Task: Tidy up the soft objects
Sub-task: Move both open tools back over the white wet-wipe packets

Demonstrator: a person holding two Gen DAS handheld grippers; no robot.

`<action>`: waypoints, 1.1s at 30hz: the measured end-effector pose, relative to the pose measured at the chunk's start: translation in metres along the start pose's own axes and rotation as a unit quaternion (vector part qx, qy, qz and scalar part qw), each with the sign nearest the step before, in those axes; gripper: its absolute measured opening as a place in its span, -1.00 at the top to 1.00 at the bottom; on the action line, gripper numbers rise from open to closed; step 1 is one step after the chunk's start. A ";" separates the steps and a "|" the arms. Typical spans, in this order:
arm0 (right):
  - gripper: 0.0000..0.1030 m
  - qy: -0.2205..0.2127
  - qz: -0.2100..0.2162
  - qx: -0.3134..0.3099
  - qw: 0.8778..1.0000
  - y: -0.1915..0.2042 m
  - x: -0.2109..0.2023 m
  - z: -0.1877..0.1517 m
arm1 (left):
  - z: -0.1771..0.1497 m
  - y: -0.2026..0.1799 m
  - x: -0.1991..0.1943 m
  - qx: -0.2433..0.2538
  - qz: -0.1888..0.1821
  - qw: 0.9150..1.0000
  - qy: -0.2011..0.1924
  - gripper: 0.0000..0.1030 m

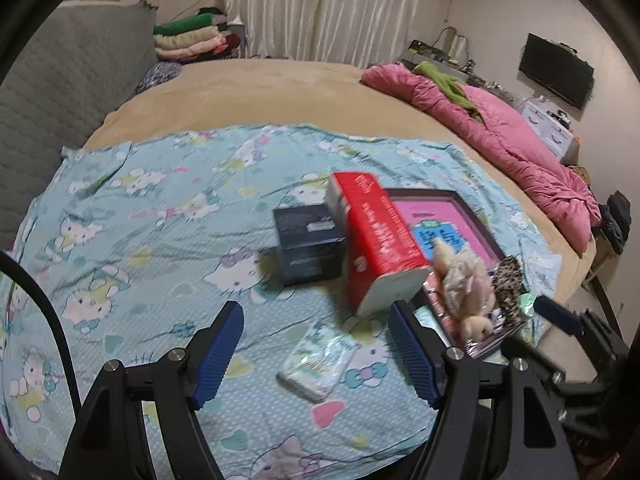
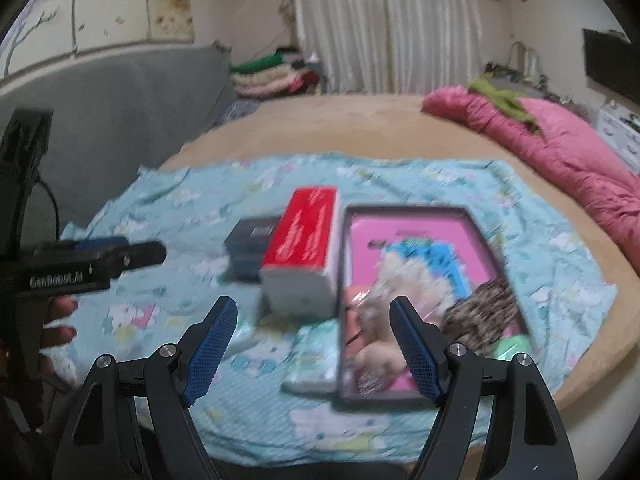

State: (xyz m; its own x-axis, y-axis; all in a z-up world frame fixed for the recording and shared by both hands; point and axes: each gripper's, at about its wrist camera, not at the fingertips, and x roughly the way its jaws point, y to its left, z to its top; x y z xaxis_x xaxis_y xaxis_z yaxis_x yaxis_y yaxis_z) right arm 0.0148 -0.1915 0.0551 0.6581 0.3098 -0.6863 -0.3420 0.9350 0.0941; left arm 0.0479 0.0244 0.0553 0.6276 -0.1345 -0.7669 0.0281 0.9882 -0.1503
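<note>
Two grippers are hovering over the cartoon-print sheet [image 1: 132, 216], both with jaws spread wide and holding nothing.

Item, left: left gripper [image 1: 316, 354], poised above a small tissue pack [image 1: 318, 364] that is lying flat on the sheet, near edge.

Item, centre: dark blue box [image 1: 308, 242], sitting just left of a red tissue box [image 1: 378, 236]; the two appear to be touching.

Item, right: dark-framed pink tray [image 1: 460, 216], already holding a beige plush toy [image 1: 466, 288] and a leopard-print soft piece [image 1: 508, 286] at its near end.

Item, far right: right gripper [image 2: 314, 346], hanging over the tray's near left corner; its view is blurring.

Handling note: the tissue pack is likely the next piece for the tray. The left gripper should be descending straight, pads straddling the pack's narrow width, closing gently since the wrapper is crushing easily and slipping, then lifting clear of the red box before crossing right. The right gripper should be keeping out of that path.
</note>
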 end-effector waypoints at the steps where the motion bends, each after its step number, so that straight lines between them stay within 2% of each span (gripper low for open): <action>1: -0.55 0.011 -0.001 0.000 1.000 0.004 0.005 -0.003 | -0.003 0.004 0.003 -0.001 0.000 1.000 0.004 -0.44; 4: -0.55 0.045 0.008 0.017 0.999 0.011 0.020 -0.015 | -0.011 0.011 0.013 -0.001 0.004 1.000 0.017 -0.44; 12: -0.55 0.091 -0.009 0.009 0.996 0.020 0.056 -0.033 | -0.032 0.017 0.043 -0.003 -0.008 0.999 0.051 -0.44; 19: -0.55 0.134 -0.020 0.038 0.990 0.015 0.081 -0.044 | -0.044 0.019 0.062 -0.011 -0.023 0.997 0.071 -0.44; 28: -0.56 0.156 -0.028 0.070 0.985 0.008 0.109 -0.047 | -0.046 0.031 0.070 -0.027 -0.035 0.996 0.072 -0.44; 33: -0.57 0.148 -0.030 0.043 0.988 0.020 0.121 -0.043 | -0.047 0.036 0.079 -0.032 -0.038 0.996 0.080 -0.44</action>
State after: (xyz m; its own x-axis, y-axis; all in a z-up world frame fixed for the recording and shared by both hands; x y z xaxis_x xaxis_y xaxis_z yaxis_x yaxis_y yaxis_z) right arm 0.0588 -0.1428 -0.0577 0.4457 0.2006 -0.8724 -0.2416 0.9654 0.0986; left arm 0.0615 0.0456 -0.0400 0.4942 -0.2227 -0.8403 0.0180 0.9690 -0.2463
